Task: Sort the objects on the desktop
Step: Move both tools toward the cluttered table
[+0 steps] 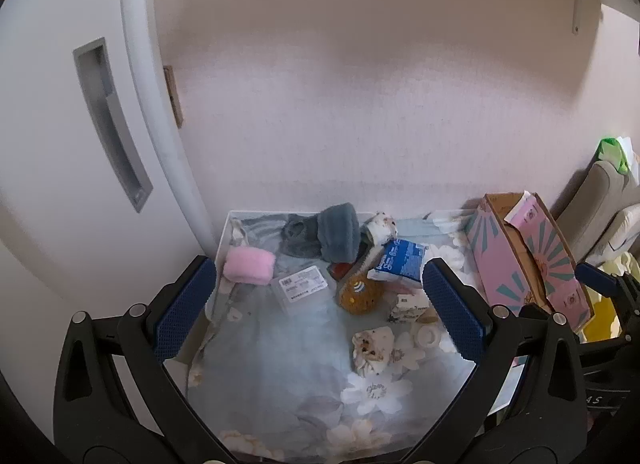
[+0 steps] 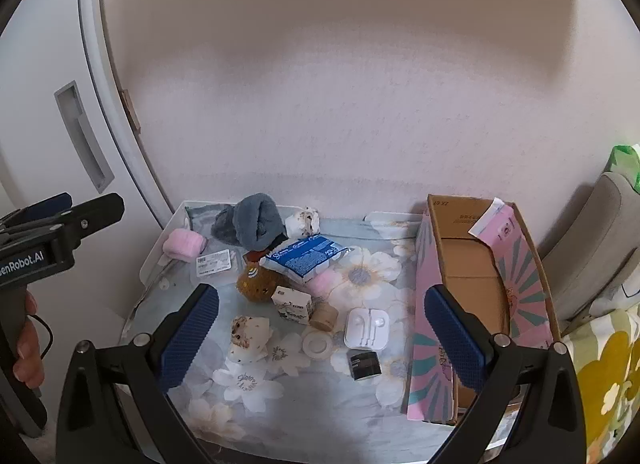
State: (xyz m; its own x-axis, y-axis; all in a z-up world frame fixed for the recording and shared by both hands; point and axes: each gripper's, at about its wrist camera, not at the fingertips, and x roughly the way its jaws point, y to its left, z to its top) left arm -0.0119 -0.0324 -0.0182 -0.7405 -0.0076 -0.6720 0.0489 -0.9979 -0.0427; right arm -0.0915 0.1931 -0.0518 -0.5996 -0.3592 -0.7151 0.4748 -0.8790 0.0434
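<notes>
A small table with a floral cloth (image 2: 304,416) carries a jumble of things: a grey fuzzy sock (image 2: 256,223), a pink sponge (image 2: 185,244), a blue tissue pack (image 2: 306,256), a brown plush ball (image 2: 258,282), a small printed box (image 2: 292,304), a white earphone case (image 2: 367,328), a tape roll (image 2: 318,344) and a black jar (image 2: 363,364). An empty pink carton (image 2: 480,296) lies at the right. My left gripper (image 1: 318,312) and right gripper (image 2: 322,338) both hover open above the table, nothing between their fingers. The left gripper (image 2: 60,219) also shows at the right wrist view's left edge, in a hand.
A white cabinet door with a recessed handle (image 1: 108,119) stands at the left, a pale wall behind. A grey chair (image 2: 600,248) and a yellow flowered cloth (image 2: 608,376) lie right of the carton. Two crumpled floral paper wads (image 2: 250,338) (image 2: 303,220) sit among the objects.
</notes>
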